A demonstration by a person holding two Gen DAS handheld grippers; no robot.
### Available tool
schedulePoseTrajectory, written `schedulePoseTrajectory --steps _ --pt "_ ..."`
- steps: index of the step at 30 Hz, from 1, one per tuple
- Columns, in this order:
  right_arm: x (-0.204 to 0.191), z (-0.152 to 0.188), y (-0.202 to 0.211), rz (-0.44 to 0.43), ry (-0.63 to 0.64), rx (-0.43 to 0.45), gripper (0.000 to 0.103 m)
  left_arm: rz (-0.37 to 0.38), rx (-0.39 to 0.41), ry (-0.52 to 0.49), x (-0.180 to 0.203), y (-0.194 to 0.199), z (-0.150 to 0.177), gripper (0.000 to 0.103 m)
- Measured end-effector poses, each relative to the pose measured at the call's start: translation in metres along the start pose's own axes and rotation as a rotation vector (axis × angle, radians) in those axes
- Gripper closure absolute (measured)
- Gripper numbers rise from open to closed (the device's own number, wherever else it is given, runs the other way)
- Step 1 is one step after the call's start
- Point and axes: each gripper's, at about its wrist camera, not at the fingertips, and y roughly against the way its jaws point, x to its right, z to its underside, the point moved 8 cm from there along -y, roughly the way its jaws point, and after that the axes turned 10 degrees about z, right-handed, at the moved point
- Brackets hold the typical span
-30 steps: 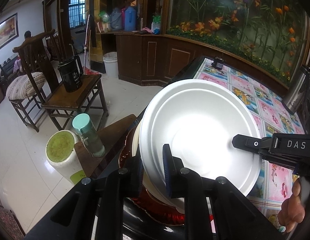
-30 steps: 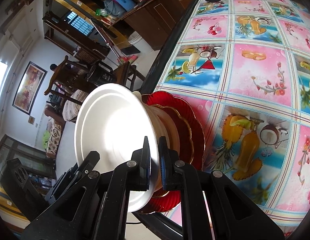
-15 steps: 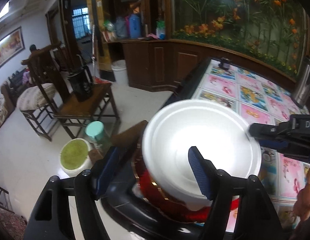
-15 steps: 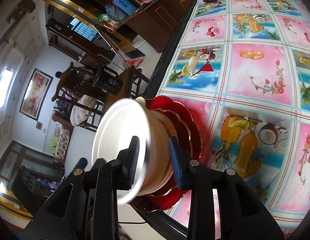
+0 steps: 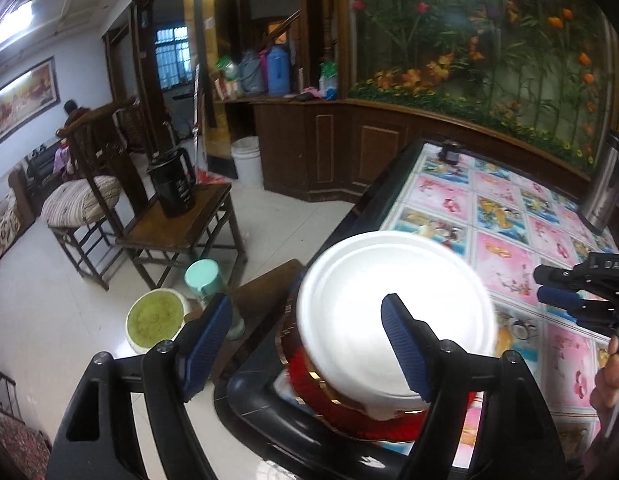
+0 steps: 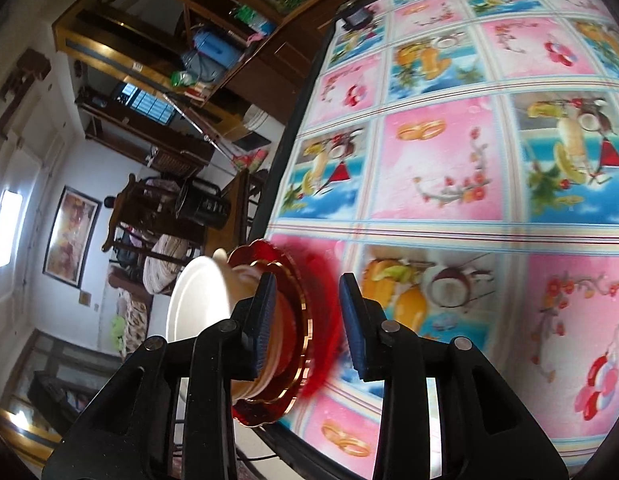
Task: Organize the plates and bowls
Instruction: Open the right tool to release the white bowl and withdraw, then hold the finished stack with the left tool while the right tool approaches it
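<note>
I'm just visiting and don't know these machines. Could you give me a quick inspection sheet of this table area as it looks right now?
Surface: table under a fruit-print cloth.
Job's things: white plate tops a cream bowl on red plates, at the table's corner.
Clutter: steel flask, small dark jar.
Grippers: left gripper opening, off the plate; right gripper open, holding nothing.
Cables: nothing seen.
Surroundings: wooden chairs, black kettle, flower mural.

A lived-in home's dining and sitting room. At left stand carved wooden chairs (image 5: pixel 105 184), one with a striped cushion, and a framed painting (image 5: pixel 19 100) hangs on the wall. A flower mural (image 5: pixel 489 40) fills the upper right above dark cabinets (image 5: pixel 329 156), and a fruit-patterned tablecloth (image 5: pixel 501 216) covers the table at right.
</note>
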Motion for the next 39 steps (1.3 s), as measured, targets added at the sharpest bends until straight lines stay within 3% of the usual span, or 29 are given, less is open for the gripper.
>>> schedulePoseTrajectory --steps 6,14,19,22,24,27,31,35,39 --pt "0.03 -0.005 0.008 0.009 -0.04 0.002 0.07 0.094 0.005 -0.056 0.043 0.005 -0.002 0.024" --pt "0.071 -0.012 0.029 0.024 -0.096 0.042 0.07 0.19 -0.049 -0.178 0.115 -0.003 0.011 0.023" --pt "0.086 -0.012 0.046 0.043 -0.064 0.08 0.07 0.23 -0.064 -0.223 0.149 -0.002 0.018 0.023" --pt "0.087 -0.012 0.068 0.048 -0.003 0.16 0.07 0.231 -0.038 -0.245 0.161 0.004 0.016 0.023" --pt "0.082 -0.01 0.087 0.041 0.06 0.232 0.069 0.21 -0.016 -0.252 0.162 0.009 0.014 0.023" --pt "0.065 -0.002 0.113 0.014 0.145 0.331 0.056 0.17 0.026 -0.229 0.152 0.017 0.009 0.022" --pt "0.027 0.02 0.129 -0.023 0.299 0.422 0.056 0.135 0.054 -0.144 0.126 0.024 0.005 0.022" --pt "-0.014 0.052 0.13 -0.047 0.435 0.482 0.056 0.091 0.096 -0.079 0.094 0.037 0.006 0.022" --pt "-0.049 0.085 0.122 -0.074 0.541 0.479 0.056 0.039 0.145 -0.018 0.059 0.051 0.008 0.021"
